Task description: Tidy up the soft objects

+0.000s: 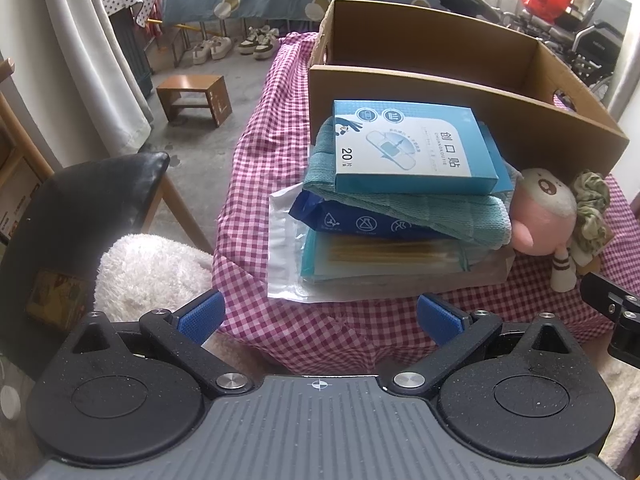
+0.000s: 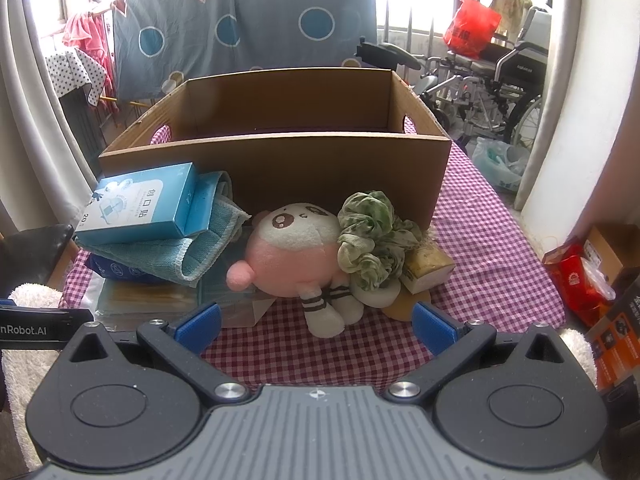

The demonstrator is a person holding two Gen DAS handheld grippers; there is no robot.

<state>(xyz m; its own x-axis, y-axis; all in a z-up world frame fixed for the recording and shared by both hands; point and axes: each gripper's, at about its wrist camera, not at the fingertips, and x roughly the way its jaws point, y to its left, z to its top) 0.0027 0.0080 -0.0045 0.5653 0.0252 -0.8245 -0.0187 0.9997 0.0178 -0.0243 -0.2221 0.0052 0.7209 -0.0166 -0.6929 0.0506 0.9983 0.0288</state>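
Task status: not begun, judging by layout. Cardboard box (image 2: pixel 276 168), upper centre of right wrist view, apparently empty; floor hidden. Plush toy (image 2: pixel 296 254) at frame centre, against box front wall, touching green scrunchie (image 2: pixel 372 236) to its right. Teal towel (image 1: pixel 404 204) mid-stack at centre of left wrist view, under plaster box (image 1: pixel 412 148). Left gripper (image 1: pixel 320 316): spread wide, holding nothing. Right gripper (image 2: pixel 316 320): spread wide, holding nothing, near plush toy. Remaining: all soft items to be sorted.

One cardboard box (image 2: pixel 276 168), one plush toy (image 2: pixel 296 248), one folded towel (image 2: pixel 192 248), one green scrunchie (image 2: pixel 372 236), one plaster box (image 2: pixel 140 204).
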